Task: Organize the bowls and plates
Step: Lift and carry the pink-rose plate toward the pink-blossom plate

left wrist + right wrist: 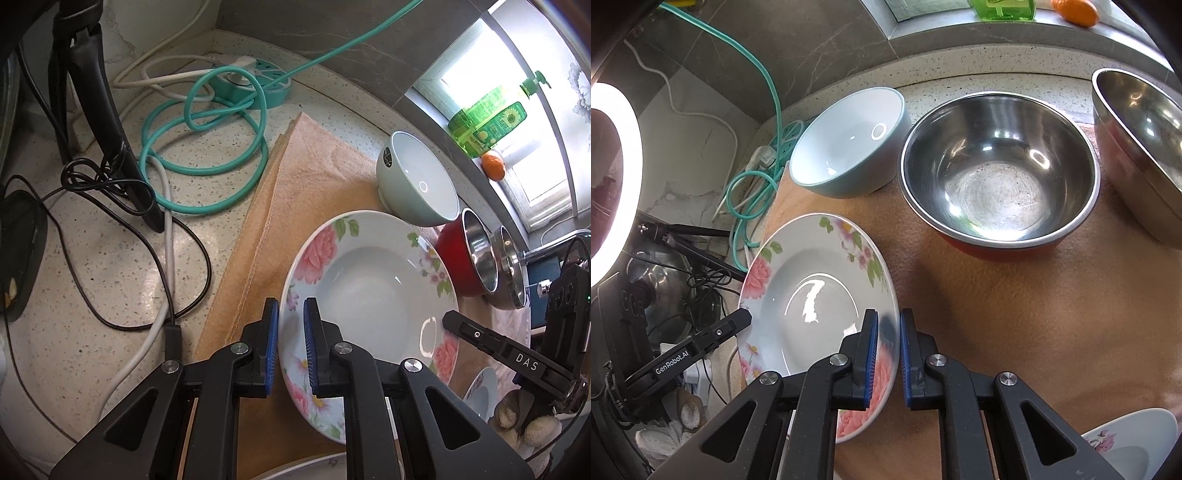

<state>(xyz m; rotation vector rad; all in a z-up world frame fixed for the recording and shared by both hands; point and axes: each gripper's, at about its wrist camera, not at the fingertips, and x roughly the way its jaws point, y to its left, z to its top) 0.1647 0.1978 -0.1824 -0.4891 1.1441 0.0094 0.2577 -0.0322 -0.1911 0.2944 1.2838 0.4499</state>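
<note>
You're over a pale speckled stone table (pixel 110 258) in a corner: dark grey marbled wall tile (pixel 798 48) at the back, white marbled panel (pixel 683 166) to the side. An orange towel (pixel 314 166) covers the middle of the table. Top right, a bright window (pixel 480 62) pours daylight over a speckled sill (pixel 979 35) holding a green bottle (pixel 487 118) and an orange fruit (pixel 493 166). A lit ring light (pixel 617 177) glows at the left of the right view. Teal power strip (pixel 258 81) in the corner, with coiled teal cable (pixel 207 147), white cable (pixel 162 229) and black cables (pixel 110 206) across the table.
</note>
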